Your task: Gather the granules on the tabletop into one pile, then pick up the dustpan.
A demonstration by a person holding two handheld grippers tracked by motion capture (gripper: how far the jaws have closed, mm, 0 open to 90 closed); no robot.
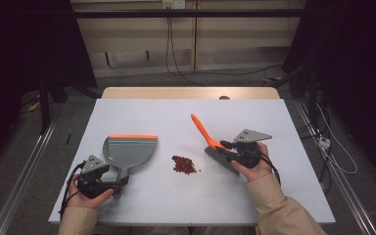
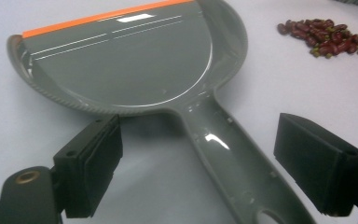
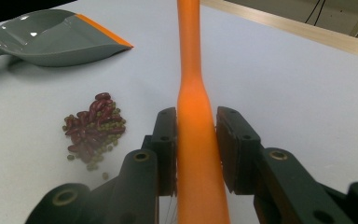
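The left gripper point(image 2: 196, 163) has its jaws wide apart, and the grey handle of the dustpan point(image 2: 121, 70) lies on the counter point(image 2: 284, 84) between them, not touched. The right gripper point(image 3: 196, 149) has its jaws clamped on the orange handle of the brush point(image 3: 193, 116). The pile of beans point(image 3: 93, 128) lies left of these jaws, near them.

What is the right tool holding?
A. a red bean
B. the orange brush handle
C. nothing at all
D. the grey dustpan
B: in the right gripper view the right tool has both jaws pressed against the orange brush handle, while the dustpan lies apart on the table and the beans sit loose beside it.
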